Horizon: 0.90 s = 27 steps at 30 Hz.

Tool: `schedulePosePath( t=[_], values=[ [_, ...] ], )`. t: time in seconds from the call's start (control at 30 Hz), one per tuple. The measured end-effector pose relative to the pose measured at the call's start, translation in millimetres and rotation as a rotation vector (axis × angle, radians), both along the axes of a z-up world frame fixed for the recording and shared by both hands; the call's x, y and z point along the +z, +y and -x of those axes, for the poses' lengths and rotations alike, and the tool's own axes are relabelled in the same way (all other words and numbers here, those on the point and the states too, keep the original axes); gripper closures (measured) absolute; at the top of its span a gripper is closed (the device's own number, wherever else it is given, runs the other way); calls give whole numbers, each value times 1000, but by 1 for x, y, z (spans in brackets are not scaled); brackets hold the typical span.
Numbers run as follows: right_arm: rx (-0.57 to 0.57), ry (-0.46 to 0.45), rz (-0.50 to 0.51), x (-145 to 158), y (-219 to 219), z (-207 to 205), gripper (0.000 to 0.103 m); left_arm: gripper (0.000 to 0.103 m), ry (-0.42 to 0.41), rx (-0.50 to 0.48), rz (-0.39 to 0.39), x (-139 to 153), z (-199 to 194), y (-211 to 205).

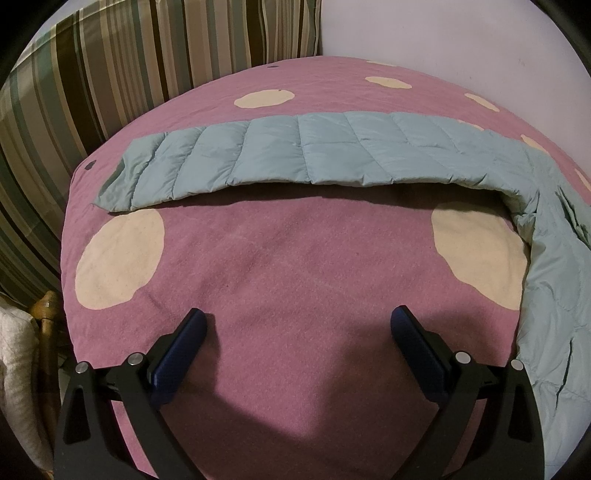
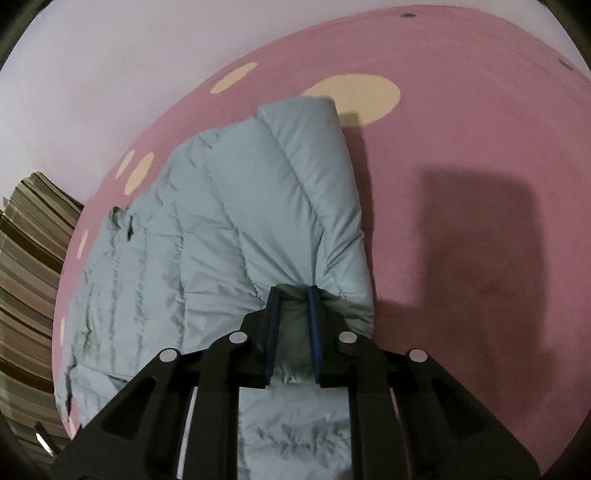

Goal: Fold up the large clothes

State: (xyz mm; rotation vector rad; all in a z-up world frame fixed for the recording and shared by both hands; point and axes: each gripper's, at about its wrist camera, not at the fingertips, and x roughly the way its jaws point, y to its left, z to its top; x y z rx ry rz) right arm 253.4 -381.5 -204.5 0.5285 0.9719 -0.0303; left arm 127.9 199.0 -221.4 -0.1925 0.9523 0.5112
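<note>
A pale blue quilted jacket (image 1: 295, 151) lies on a pink bed cover with cream dots (image 1: 295, 251). One sleeve stretches left across the bed; the body runs down the right side. My left gripper (image 1: 299, 317) is open and empty, hovering over bare cover in front of the sleeve. In the right wrist view my right gripper (image 2: 293, 295) is shut on a bunched fold of the jacket (image 2: 229, 229), with fabric squeezed between the blue pads (image 2: 314, 332). The jacket's sleeve or edge is folded over toward the far side.
A striped pillow or cushion (image 1: 110, 74) stands at the back left of the bed, against a pale wall (image 1: 443, 33). A wooden post (image 1: 46, 314) and white cloth sit beyond the left bed edge. The pink cover (image 2: 480, 184) spreads right of the jacket.
</note>
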Motion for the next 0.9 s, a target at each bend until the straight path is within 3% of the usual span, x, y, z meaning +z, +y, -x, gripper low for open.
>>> schedulePosePath(
  t=[0.13,0.2,0.33,0.47,0.6,0.67,0.73,0.83,0.9],
  values=[
    [-28,-104,11,38,-15,-9,85,4,2,0,-2,-1,0,1],
    [-32,-114,13,43,-21,-24,84,4,0,0,0,0,-1,0],
    [-29,-90,35,30,-26,-62,84,4,1,0,-2,0,0,0],
    [-21,25,52,-8,-24,-86,87,4,3,0,-3,-1,-1,-1],
    [-42,21,95,-6,-19,-87,86,4,2,0,-3,0,-1,-2],
    [-44,9,87,6,-20,-80,82,4,1,0,0,0,-1,-2],
    [-63,-24,84,23,-23,-58,69,4,0,0,0,0,-1,-2],
    [-122,-61,182,42,-28,-17,52,4,0,0,-1,0,-1,-1],
    [-165,-55,262,46,-35,18,50,4,1,0,-1,0,-1,-2]
  ],
)
